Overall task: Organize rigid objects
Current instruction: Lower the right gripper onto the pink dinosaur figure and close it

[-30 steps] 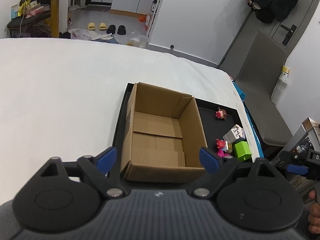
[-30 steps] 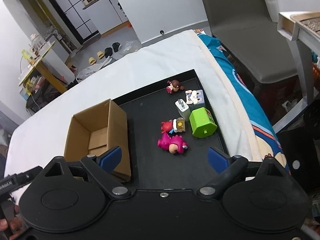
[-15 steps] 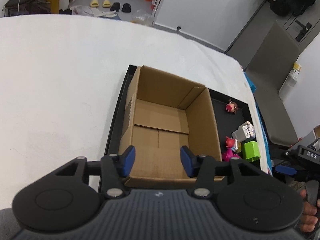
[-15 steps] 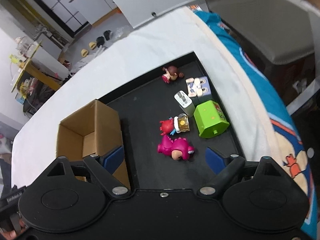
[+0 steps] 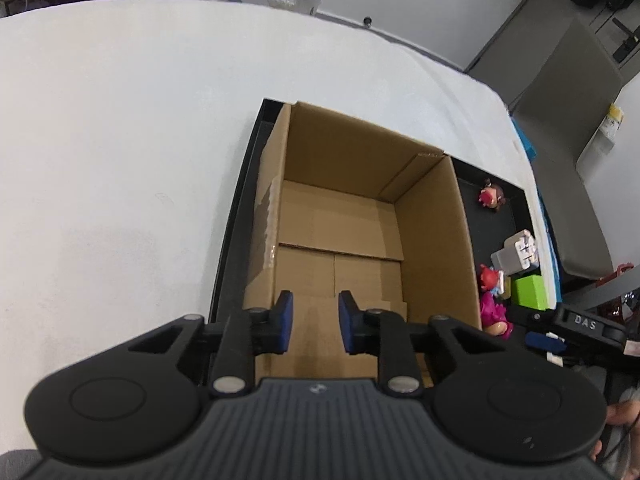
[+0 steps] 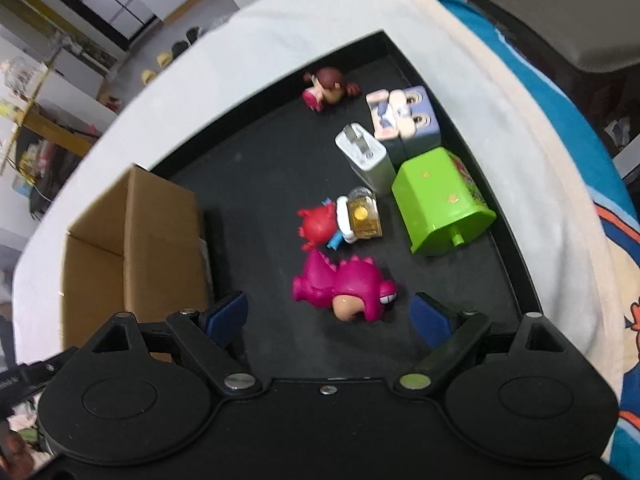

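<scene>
Closing with nothing between its blue pads, the left gripper (image 5: 312, 322) hangs over the near wall of the empty cardboard box (image 5: 352, 216), which stands at the left end of the black tray (image 6: 260, 184). To the right, the right gripper (image 6: 330, 318) is spread wide above the pink dinosaur (image 6: 346, 284), with a red figure (image 6: 316, 226), white charger (image 6: 366, 160) and green box (image 6: 440, 196) beyond.
</scene>
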`<state>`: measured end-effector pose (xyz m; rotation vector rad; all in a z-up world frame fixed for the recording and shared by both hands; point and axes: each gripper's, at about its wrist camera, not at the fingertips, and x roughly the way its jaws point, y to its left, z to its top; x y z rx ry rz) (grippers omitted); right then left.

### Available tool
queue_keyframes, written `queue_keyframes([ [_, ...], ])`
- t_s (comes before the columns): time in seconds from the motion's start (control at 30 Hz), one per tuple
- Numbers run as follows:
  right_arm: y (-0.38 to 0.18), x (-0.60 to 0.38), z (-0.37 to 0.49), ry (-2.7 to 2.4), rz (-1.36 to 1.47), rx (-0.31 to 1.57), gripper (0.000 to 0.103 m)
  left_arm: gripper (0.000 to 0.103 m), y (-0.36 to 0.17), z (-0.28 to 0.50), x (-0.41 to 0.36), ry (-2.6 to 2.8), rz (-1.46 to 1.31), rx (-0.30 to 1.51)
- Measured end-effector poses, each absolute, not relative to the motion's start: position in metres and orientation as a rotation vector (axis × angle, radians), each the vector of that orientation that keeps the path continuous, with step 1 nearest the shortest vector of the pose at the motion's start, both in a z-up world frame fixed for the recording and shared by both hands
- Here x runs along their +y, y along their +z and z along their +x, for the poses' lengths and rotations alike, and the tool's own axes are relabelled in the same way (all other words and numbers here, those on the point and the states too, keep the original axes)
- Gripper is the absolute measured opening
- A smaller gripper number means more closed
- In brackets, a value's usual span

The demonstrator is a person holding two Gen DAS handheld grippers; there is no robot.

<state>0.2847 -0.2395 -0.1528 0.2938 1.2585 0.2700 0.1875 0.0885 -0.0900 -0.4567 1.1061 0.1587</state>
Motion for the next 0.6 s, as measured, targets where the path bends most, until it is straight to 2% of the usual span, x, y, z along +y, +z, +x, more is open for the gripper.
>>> queue_keyframes([
  [0.27,-0.170,-0.226,0.298,0.252,0.224,1.282,0.088,0.010,-0.098,0.203,0.095,0.153,-0.455,1.160],
  [0.6,-0.185,-0.220,0.297,0.235,0.138,1.265,0.086,0.008,-0.111,0.218,0.093,0.127,-0.458,1.223],
])
